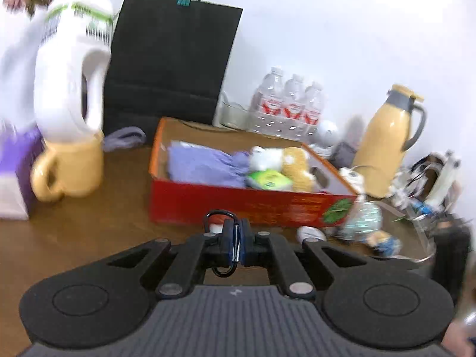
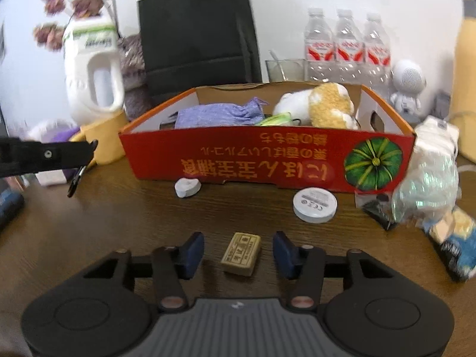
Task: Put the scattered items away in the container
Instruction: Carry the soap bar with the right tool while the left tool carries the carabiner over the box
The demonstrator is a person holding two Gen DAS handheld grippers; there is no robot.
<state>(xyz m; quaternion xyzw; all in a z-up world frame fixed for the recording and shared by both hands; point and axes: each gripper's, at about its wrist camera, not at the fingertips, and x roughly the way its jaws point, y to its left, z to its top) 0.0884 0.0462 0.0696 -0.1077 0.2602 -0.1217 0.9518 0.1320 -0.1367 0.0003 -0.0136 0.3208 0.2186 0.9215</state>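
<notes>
A red cardboard box [image 1: 238,205] [image 2: 238,160] stands on the brown table and holds a purple cloth [image 2: 217,114], a plush toy [image 2: 324,105] and a green item. My left gripper [image 1: 236,244] is shut on a black carabiner [image 1: 220,217], held in front of the box's near wall. It also shows at the left of the right wrist view [image 2: 86,154], with the carabiner [image 2: 76,178] hanging below. My right gripper [image 2: 238,253] is open around a small tan block [image 2: 241,253] on the table. A grey heart-shaped piece [image 2: 186,186] and a white round disc [image 2: 314,204] lie before the box.
A white jug [image 2: 92,74] on a yellow mug [image 1: 68,169], a black paper bag [image 2: 199,35], water bottles [image 2: 348,44], a yellow thermos [image 1: 386,142] and a white astronaut figure [image 2: 407,86] stand behind the box. Crinkly packets [image 2: 428,184] and a blue-yellow toy [image 2: 458,238] lie right.
</notes>
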